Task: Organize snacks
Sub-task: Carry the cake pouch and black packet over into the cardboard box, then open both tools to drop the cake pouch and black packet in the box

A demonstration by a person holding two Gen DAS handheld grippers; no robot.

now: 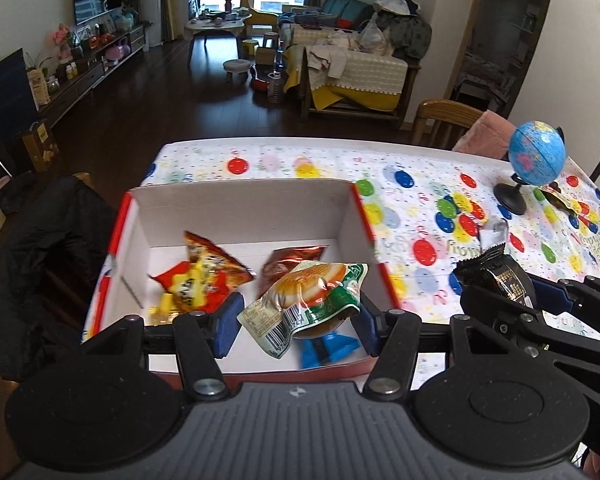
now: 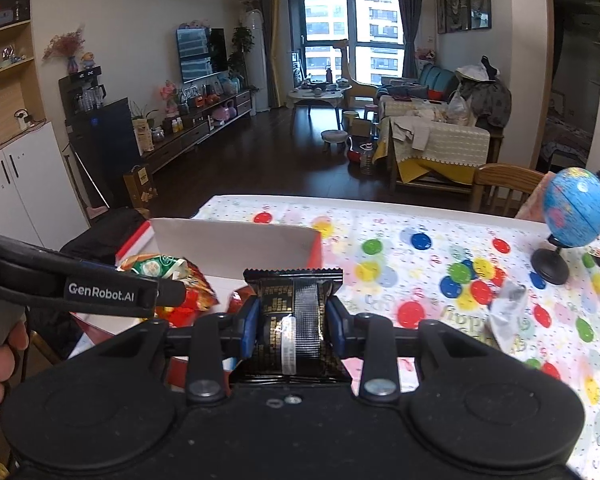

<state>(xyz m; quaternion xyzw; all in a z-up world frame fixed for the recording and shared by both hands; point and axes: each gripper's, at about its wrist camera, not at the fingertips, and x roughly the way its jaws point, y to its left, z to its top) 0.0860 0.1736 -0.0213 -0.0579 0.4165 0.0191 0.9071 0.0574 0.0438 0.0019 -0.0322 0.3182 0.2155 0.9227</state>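
The left gripper (image 1: 298,314) is holding a bun packet (image 1: 312,300) over the box (image 1: 240,208) — three snack packets are lying inside, beneath and beyond it. To its right, the right gripper (image 2: 292,320) is clamping a dark packet (image 2: 294,312); farther right — a globe (image 1: 536,154) is standing on the table (image 1: 420,168).

My left gripper (image 1: 298,320) hides part of the blue packet (image 1: 324,350), lower centre. The balloon tablecloth (image 2: 420,280) blurs; its print stays unreadable.

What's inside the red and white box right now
The box holds a red and yellow snack bag, a brown packet and a blue packet. The green and white snack held above it hides part of the floor.
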